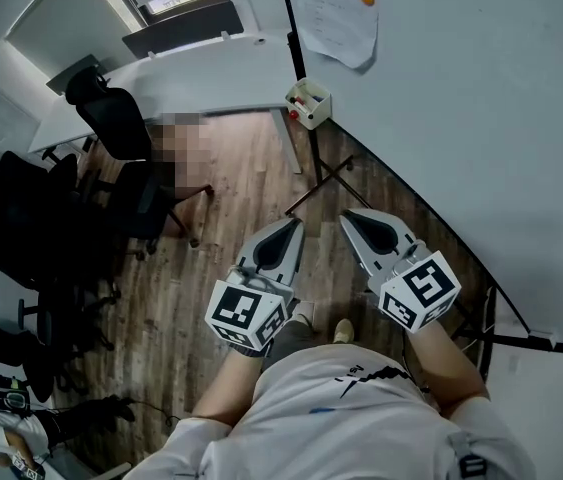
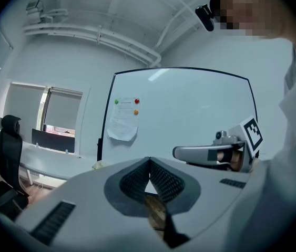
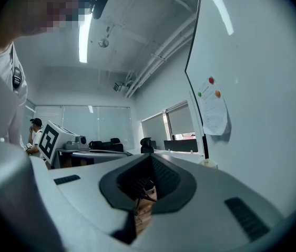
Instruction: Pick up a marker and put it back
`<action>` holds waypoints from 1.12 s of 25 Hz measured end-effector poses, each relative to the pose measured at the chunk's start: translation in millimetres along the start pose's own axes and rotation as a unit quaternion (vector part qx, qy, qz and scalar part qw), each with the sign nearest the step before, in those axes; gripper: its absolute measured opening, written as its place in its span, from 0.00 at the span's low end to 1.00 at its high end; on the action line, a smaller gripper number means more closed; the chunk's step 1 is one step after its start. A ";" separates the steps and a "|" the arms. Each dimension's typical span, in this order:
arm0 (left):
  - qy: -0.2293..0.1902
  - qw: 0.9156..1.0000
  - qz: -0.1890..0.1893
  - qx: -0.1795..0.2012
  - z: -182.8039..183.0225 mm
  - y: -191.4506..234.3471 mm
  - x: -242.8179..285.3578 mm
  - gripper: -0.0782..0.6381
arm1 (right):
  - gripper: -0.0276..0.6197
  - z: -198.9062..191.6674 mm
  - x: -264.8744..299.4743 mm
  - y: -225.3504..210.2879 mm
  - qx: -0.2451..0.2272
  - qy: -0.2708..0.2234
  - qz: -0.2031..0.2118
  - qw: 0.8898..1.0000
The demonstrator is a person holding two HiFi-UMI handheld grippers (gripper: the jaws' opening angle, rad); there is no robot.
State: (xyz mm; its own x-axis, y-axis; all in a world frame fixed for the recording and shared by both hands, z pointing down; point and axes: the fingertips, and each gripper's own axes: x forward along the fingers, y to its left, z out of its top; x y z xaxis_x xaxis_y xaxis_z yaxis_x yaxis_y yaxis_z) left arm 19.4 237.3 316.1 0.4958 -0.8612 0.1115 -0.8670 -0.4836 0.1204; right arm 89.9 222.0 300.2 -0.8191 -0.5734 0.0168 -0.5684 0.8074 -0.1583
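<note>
- I stand on a brown wood-plank floor point(image 1: 211, 268), with a big whiteboard point(image 1: 461, 88) at my right.
- A curved white desk point(image 1: 191, 73) and black office chairs point(image 1: 116, 118) fill the room's far side.
- A sheet of paper point(image 1: 336, 13) hangs on the whiteboard.
- The red-capped markers point(image 1: 299, 100) sit in a small white holder point(image 1: 313, 116) at the board's lower corner, well apart from both my tongs.
- I hold my left tongs point(image 1: 296, 221) and right tongs point(image 1: 347, 215) side by side in front of my waist, tips pointing forward.
- Both are closed and empty, their ribbed black pads meeting inside smooth grey shells.
</note>
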 end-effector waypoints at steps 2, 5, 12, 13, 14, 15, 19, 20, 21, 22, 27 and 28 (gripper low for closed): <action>0.003 1.000 0.001 0.002 1.1 0.1 4.4 0.12 | 0.06 1.2 1.5 -2.9 0.001 0.000 0.002 1.000; 0.005 1.000 0.000 0.005 3.1 4.3 13.4 0.12 | 0.06 0.7 8.7 -10.3 0.006 0.003 0.002 1.000; 0.011 1.000 -0.011 -0.002 -9.2 40.4 46.5 0.12 | 0.06 -12.0 48.7 -32.4 0.008 0.015 -0.006 1.000; 0.011 1.000 -0.014 -0.003 -10.4 46.9 53.6 0.12 | 0.06 -13.0 55.8 -37.8 0.010 0.016 -0.009 1.000; 0.012 1.000 -0.018 -0.002 -10.7 53.8 61.3 0.12 | 0.06 -13.2 63.5 -43.8 0.011 0.017 -0.013 1.000; 0.013 1.000 -0.023 -0.002 -10.4 61.1 69.1 0.12 | 0.06 -12.3 71.8 -49.8 0.010 0.018 -0.017 1.000; 0.019 0.999 -0.044 0.010 -9.5 94.8 101.9 0.12 | 0.06 -9.7 109.7 -76.3 0.010 0.023 -0.042 0.999; 0.022 0.998 -0.049 0.014 -9.8 103.9 110.1 0.12 | 0.06 -9.9 119.7 -82.8 0.012 0.025 -0.048 0.998; 0.025 0.998 -0.055 0.018 -10.1 112.7 118.1 0.12 | 0.06 -10.0 129.8 -88.8 0.014 0.027 -0.055 0.998; 0.028 0.998 -0.061 0.023 -10.8 121.1 126.0 0.12 | 0.06 -10.2 139.6 -94.5 0.016 0.029 -0.062 0.998; 0.040 0.993 -0.090 0.060 -16.1 157.2 165.8 0.12 | 0.06 -16.2 183.7 -122.2 0.036 0.037 -0.095 0.994; 0.043 0.992 -0.094 0.067 -19.9 163.5 173.0 0.12 | 0.06 -18.5 190.8 -127.4 0.041 0.038 -0.102 0.993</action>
State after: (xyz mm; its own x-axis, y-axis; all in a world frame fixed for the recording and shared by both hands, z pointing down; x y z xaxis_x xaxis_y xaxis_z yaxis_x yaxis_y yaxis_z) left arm -35.7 12.4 374.6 0.6473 -0.7395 0.1848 -0.7544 -0.6563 0.0157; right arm 4.5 12.3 341.9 -0.6923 -0.7097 0.1306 -0.7180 0.6592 -0.2233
